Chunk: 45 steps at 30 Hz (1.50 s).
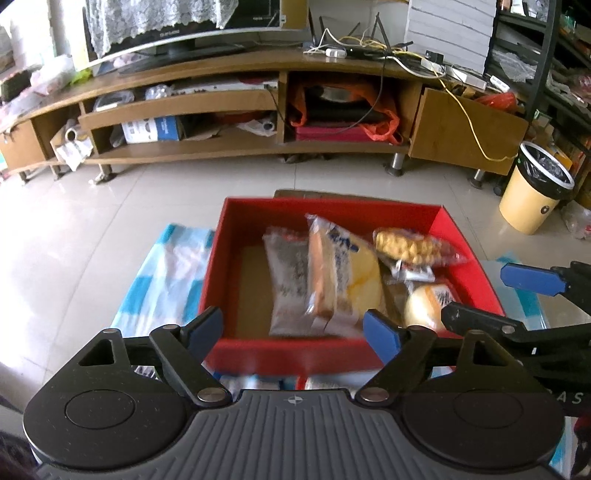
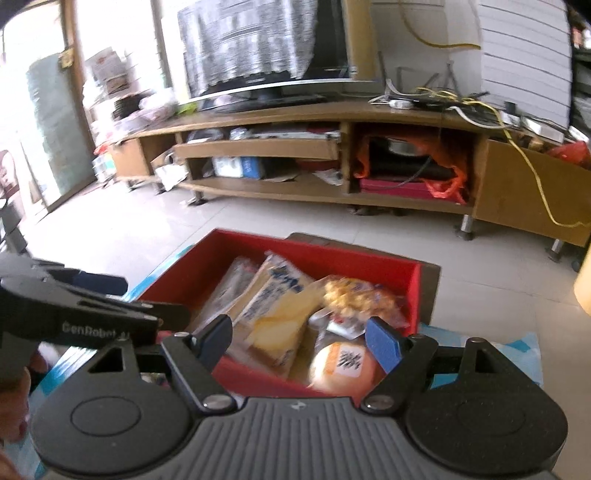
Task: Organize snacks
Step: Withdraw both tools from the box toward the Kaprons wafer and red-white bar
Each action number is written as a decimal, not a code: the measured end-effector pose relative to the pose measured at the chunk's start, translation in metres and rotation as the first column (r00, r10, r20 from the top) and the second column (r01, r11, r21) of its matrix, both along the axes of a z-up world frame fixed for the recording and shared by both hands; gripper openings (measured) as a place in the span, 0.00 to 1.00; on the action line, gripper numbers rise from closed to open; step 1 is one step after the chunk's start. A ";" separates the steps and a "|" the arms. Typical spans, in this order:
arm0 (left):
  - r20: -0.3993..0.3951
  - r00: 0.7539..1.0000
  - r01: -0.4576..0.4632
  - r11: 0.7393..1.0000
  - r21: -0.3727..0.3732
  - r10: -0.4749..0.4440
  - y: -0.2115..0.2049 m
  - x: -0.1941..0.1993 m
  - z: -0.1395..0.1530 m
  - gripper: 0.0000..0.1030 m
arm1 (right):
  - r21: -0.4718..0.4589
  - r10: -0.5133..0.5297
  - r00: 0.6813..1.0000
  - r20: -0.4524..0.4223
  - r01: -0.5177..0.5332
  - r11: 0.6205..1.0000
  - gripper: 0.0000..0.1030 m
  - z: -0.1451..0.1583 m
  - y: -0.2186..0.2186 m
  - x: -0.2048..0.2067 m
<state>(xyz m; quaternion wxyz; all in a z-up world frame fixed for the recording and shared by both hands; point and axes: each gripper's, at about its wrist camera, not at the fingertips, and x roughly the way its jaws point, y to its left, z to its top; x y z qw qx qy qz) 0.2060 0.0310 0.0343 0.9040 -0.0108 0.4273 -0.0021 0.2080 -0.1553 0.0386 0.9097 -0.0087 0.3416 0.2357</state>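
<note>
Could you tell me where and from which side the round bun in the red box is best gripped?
Probably across the round bun's middle, coming straight down. It lies flat in the red box's near right corner, domed top exposed. The open right gripper is nearest; walls crowd the side approaches.

a wooden tv stand (image 1: pixel 258 96) holds a television (image 1: pixel 177 26) and tangled cables (image 1: pixel 373 46), beside a yellow bin (image 1: pixel 535 188).

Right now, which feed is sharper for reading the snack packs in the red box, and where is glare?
Left wrist view: sliced-bread pack slightly smeared, floor glare at left. Right wrist view: blurrier overall, round bun label unreadable, window blown out.
</note>
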 end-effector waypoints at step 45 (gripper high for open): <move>-0.237 0.918 -0.329 0.944 -0.007 0.318 0.104 0.013 -0.072 0.82 | -0.159 0.339 0.920 -0.199 -0.371 0.915 0.79 -0.104 0.075 -0.021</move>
